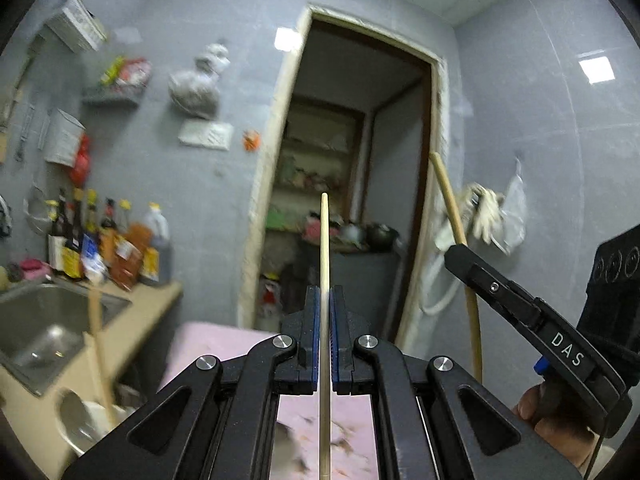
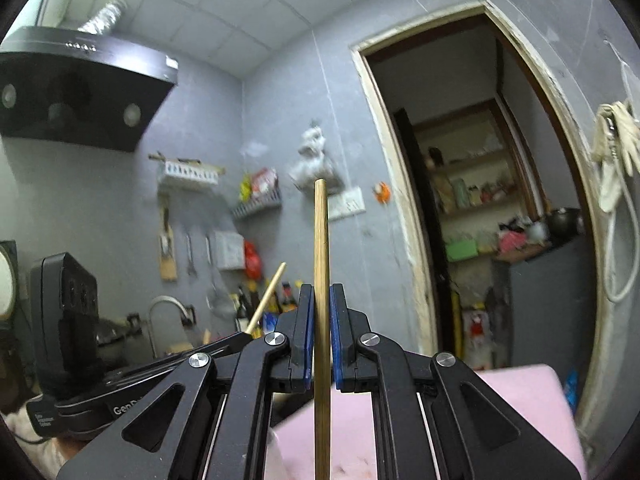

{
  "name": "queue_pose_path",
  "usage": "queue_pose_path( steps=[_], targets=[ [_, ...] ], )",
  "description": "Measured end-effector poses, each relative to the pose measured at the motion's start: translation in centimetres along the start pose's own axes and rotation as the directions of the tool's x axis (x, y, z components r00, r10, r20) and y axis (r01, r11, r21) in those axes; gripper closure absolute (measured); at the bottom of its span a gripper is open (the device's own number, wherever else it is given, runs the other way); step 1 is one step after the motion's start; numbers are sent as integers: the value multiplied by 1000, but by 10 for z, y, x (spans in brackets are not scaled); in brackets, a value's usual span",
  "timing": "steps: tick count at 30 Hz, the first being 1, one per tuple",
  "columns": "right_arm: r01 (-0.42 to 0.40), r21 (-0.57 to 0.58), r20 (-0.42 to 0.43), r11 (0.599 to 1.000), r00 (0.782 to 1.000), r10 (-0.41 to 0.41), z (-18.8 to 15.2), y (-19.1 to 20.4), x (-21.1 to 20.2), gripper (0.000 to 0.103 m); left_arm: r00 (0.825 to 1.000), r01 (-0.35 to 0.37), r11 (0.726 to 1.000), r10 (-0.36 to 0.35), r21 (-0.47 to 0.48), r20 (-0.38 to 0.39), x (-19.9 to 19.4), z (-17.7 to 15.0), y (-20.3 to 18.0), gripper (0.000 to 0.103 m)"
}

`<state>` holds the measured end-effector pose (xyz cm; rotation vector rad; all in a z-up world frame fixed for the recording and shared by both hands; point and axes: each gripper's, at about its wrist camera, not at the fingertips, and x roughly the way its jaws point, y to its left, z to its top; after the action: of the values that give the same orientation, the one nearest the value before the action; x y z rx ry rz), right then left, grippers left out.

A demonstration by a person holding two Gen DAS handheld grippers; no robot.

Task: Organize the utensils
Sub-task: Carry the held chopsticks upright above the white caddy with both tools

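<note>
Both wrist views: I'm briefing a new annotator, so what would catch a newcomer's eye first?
A pale chopstick stands upright, clamped in the left gripper, dead centre. The right gripper pinches a darker chopstick likewise. Behind both gapes an open doorway in the grey wall, showing cluttered shelves.

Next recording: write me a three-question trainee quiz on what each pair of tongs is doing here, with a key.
1. True or false: the left tongs are shut on a pale chopstick.
2. Multiple choice: what do the right tongs hold? A) a spoon B) a darker chopstick C) nothing
3. Short answer: in the left wrist view, what stands in the white cup on the counter beside the sink?

Key: 1 true. 2 B. 3 another chopstick-like stick, blurred, leaning in the cup.
</note>
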<state>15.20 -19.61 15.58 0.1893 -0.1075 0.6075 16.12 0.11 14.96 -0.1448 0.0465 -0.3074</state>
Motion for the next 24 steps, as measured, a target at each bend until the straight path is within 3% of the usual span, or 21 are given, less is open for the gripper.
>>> queue_pose_path(
  steps=[6, 10, 18, 24],
  targets=[
    [-76, 40, 59, 996, 996, 73, 1, 20, 35, 97, 992, -100, 995, 102, -25, 80, -23, 14, 47, 101],
    [-124, 83, 93, 989, 989, 116, -4, 26, 55, 97, 981, -132, 984, 146, -116, 127, -33, 20, 90, 101],
    [-144, 135, 132, 980, 983, 126, -24, 31, 77, 97, 963, -154, 925, 219, -348, 155, -45, 12, 162, 101],
    [-123, 145, 130, 982, 986, 105, -37, 28, 82, 97, 945, -193, 890, 282, -413, 166, -50, -3, 174, 101]
  ],
)
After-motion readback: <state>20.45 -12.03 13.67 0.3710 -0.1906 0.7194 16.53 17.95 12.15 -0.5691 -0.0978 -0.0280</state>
